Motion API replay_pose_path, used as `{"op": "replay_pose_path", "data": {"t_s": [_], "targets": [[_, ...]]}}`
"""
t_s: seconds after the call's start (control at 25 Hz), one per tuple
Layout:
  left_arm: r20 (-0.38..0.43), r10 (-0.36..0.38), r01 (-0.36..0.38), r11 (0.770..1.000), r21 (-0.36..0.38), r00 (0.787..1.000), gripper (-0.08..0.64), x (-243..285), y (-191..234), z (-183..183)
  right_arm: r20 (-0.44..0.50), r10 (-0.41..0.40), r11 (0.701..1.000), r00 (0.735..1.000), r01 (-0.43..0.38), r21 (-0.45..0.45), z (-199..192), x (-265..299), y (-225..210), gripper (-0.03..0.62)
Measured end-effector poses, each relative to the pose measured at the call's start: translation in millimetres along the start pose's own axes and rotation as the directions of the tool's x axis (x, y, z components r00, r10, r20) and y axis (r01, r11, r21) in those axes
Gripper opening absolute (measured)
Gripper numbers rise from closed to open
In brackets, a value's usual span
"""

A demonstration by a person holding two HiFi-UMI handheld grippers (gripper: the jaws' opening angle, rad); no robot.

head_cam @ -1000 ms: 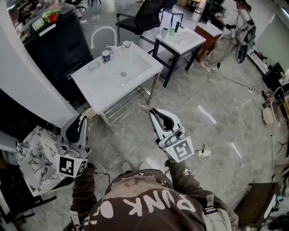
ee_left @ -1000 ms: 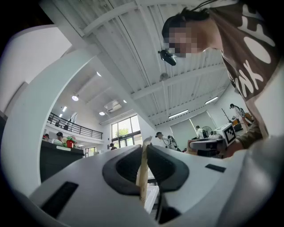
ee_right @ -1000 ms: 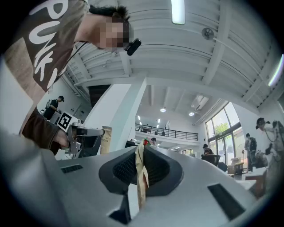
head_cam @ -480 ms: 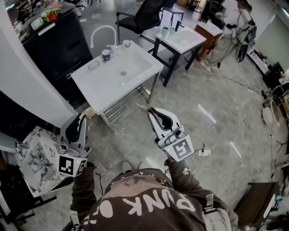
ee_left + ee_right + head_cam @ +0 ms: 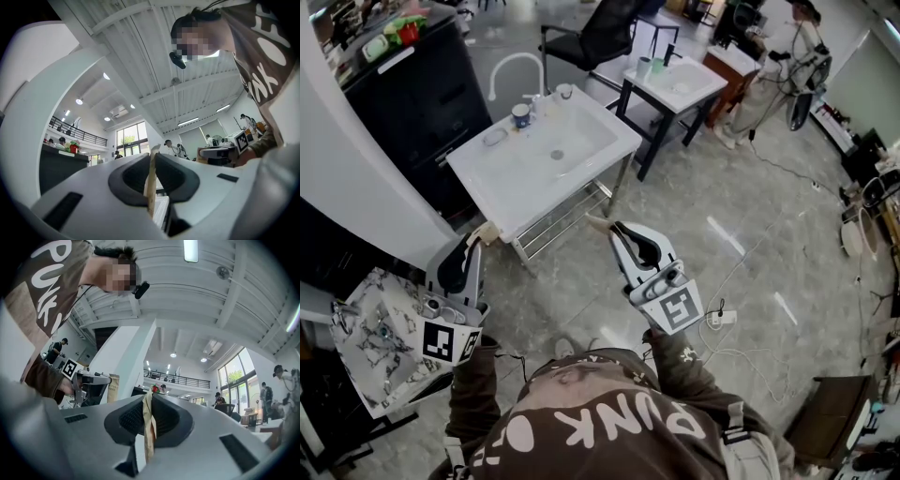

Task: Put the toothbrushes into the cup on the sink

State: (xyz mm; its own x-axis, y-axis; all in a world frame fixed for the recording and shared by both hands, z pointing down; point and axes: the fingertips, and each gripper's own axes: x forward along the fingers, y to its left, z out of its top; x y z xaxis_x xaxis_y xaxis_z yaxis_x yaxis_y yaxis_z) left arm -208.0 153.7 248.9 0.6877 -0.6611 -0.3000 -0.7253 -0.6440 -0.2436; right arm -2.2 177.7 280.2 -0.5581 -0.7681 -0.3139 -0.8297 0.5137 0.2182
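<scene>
Well, the job had not really begun, I think. The person stood on the floor, well apart from the white sink (image 5: 586, 150). The left gripper (image 5: 486, 233) had its jaws pressed tight together with nothing between them. The right gripper (image 5: 600, 225) was the same, shut and empty. Both pointed toward the sink. A small blue and white cup (image 5: 520, 114) stood at the back of the sink, near the tap (image 5: 511, 64). The toothbrushes were too small to pick out from so far off, so I could not tell where they lay, or if any was in the cup. Walking up, grabbing each brush and dropping it in the cup all looked left to do
</scene>
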Motion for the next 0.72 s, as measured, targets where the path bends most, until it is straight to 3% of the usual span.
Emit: {"op": "replay_pose_path", "data": {"t_s": [0.4,0.72], "targets": [[-0.005,-0.036,0.035,0.999,-0.02,0.999,0.045,8.7,36.7,-25.5,-0.029,-0.025,0.999,0.999,0.024,-0.036,-17.6,31.7,-1.7,0.032],[-0.035,-0.028,0.028,0.999,-0.019,0.999,0.044,65.2,66.2,-66.9,-0.037,-0.018,0.999,0.999,0.017,-0.027,-61.9,74.4,-58.6,0.032]]}}
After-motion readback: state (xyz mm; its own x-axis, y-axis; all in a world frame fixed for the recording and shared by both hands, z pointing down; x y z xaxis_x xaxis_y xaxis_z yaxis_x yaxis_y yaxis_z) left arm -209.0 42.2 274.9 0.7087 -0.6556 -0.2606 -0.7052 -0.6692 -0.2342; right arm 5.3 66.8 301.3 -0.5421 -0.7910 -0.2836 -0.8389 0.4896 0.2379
